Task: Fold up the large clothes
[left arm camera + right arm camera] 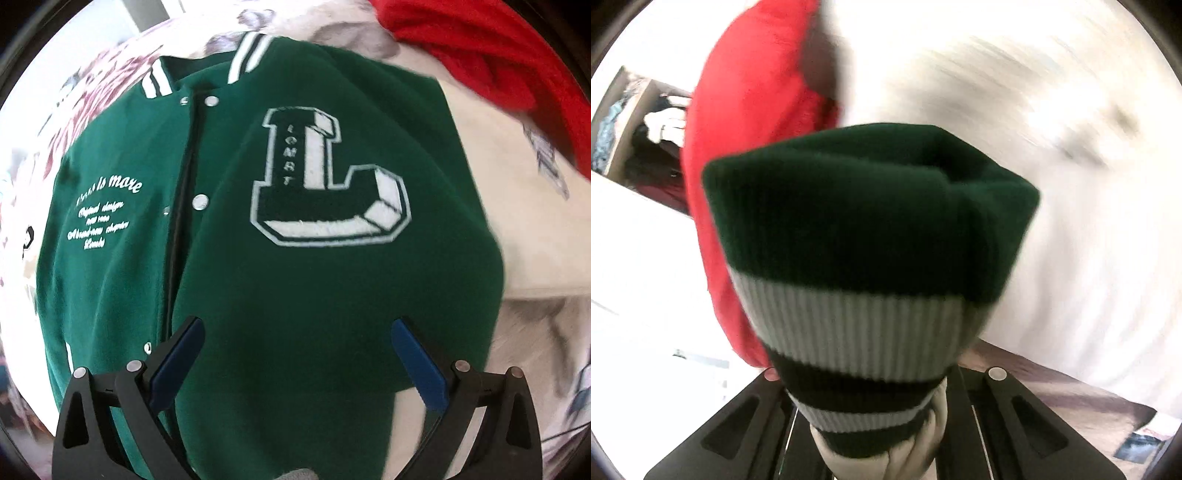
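Observation:
A green varsity jacket (295,277) lies front up on the bed, snapped shut, with a big white letter L patch (328,181) on its chest. My left gripper (297,323) hangs open just above the jacket's lower front, blue pads (177,362) wide apart with nothing between them. In the right wrist view, a ribbed green cuff with white stripes (864,229) fills the middle and stands out of my right gripper (871,417), which is shut on it. The cuff hides the fingertips. Cream sleeve cloth (908,454) bunches beneath the cuff.
A red garment (498,62) lies crumpled at the jacket's upper right, and the same red garment (746,147) shows behind the cuff. A floral bedspread (535,258) lies under everything. Pale bedding (1034,184) is blurred. An open wardrobe shelf (646,129) stands far left, brown floor (1052,387) below.

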The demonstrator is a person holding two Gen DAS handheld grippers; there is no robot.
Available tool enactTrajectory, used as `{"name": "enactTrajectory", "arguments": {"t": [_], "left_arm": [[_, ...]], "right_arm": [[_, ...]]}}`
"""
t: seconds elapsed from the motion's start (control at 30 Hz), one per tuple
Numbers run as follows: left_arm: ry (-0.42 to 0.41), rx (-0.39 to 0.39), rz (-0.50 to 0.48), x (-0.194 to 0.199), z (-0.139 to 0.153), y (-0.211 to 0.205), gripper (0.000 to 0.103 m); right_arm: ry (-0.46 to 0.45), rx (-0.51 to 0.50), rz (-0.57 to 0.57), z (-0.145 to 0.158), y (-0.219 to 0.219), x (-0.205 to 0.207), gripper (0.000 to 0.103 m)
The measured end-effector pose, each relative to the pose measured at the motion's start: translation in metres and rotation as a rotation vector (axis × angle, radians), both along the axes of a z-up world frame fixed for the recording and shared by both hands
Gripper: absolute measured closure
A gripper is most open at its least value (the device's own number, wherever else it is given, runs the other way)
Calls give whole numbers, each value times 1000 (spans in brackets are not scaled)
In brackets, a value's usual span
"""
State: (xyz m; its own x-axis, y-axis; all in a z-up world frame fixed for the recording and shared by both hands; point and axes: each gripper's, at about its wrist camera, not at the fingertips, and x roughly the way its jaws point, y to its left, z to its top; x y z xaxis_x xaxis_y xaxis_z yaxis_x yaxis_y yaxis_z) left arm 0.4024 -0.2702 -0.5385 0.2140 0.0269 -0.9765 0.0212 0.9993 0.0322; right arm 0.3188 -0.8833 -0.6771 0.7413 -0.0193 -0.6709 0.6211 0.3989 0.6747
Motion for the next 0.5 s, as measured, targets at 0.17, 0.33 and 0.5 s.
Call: {"name": "enactTrajectory", "arguments": {"t": [0.17,0.33,0.5], "left_arm": [[-33,-52,61,9,23,21,0],[-57,-86,140,15,44,66,0],[-84,-78,246,4,67,141,0]], "right_arm": [[-49,-62,126,65,46,61,97],[-78,-129,322,130,147,121,97],[-76,-167,543,162,298,183,97]]}}
